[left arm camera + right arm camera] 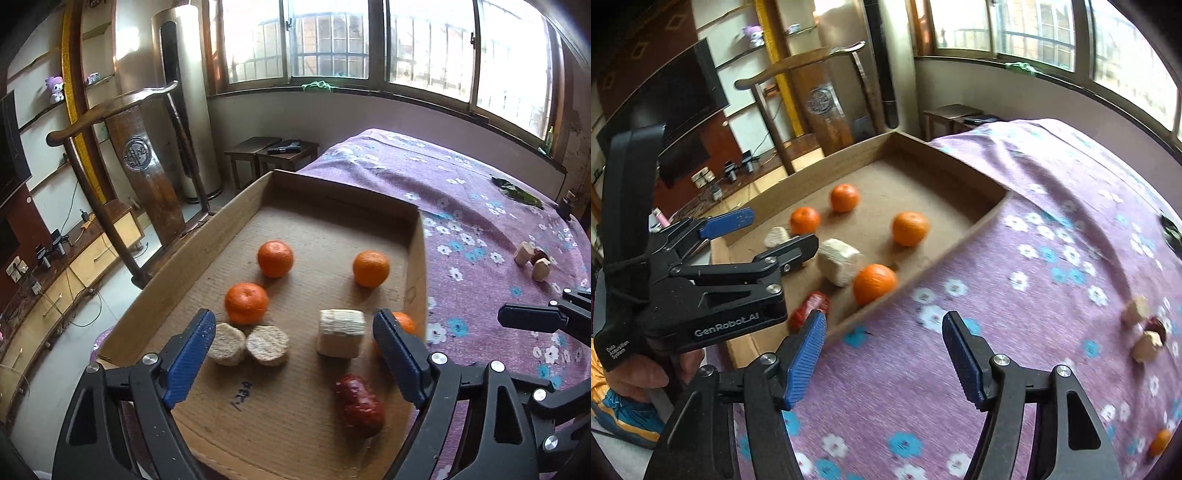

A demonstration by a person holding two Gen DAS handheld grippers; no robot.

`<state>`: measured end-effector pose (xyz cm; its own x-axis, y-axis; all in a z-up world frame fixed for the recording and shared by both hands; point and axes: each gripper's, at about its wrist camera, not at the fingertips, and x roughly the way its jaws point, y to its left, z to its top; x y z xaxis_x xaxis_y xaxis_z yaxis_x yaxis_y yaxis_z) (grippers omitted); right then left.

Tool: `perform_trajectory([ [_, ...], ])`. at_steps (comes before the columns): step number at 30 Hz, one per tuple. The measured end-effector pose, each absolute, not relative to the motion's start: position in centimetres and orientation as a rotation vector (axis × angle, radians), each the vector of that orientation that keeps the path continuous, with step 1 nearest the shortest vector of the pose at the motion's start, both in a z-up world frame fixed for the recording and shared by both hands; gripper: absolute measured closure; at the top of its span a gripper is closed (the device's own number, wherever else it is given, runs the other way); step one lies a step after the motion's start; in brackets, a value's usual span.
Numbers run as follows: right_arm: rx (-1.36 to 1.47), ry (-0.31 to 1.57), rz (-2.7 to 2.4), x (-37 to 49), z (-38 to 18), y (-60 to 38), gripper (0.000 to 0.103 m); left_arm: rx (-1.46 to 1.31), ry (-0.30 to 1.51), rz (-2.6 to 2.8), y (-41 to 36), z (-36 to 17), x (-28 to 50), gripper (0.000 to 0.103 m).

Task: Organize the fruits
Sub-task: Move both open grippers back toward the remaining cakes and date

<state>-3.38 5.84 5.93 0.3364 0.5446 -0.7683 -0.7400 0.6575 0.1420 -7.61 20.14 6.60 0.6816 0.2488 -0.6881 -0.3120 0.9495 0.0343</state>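
— Over the box (236, 206), what do you see?

— My left claw (293, 341) hangs above its near end, jaws wide apart and holding nothing. Inside the box lie four oranges: one at the back left (275, 258), one at the back right (371, 268), one nearer on the left (246, 302), and one (404, 322) by the right wall, half hidden behind my right finger. Two round pale slices (226, 343) (267, 345) sit side by side, touching, just in front of the nearer left orange. A pale chunk (340, 333) stands between my fingers, and a red date (360, 404) lies close to me, near the right finger.

— And your other hand?

— My right claw (884, 360) hovers over the purple flowered cloth (1015, 240), just outside the box wall, jaws also spread with nothing between them.

— Anything left outside the box?

— Yes. Off to the right on the cloth, two pale pieces (1136, 311) (1147, 347) sit with a dark red fruit (1156, 326) pressed between them. Another orange (1160, 442) rests near the lower right edge of my right view, well apart from the box. That side is blurred, so I cannot make out more.
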Motion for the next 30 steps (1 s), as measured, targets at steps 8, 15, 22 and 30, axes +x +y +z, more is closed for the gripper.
perform_trajectory([
  [8,-0.193,0.892,0.680,-2.4,6.5,-2.3,0.029,-0.060,0.756,0.177,13.8,7.1,-5.4,0.014],
  [15,-0.118,0.903,0.528,-1.8,6.2,-10.0,0.022,-0.027,0.775,0.079,8.5,6.8,-3.6,0.014],
  [22,-0.063,0.925,0.395,0.0,5.5,-16.4,0.021,0.005,0.791,-0.016,4.2,6.9,-1.7,0.014],
  [30,-0.025,0.941,0.349,1.4,4.9,-19.1,0.021,0.033,0.824,-0.140,0.3,6.7,2.1,0.014],
])
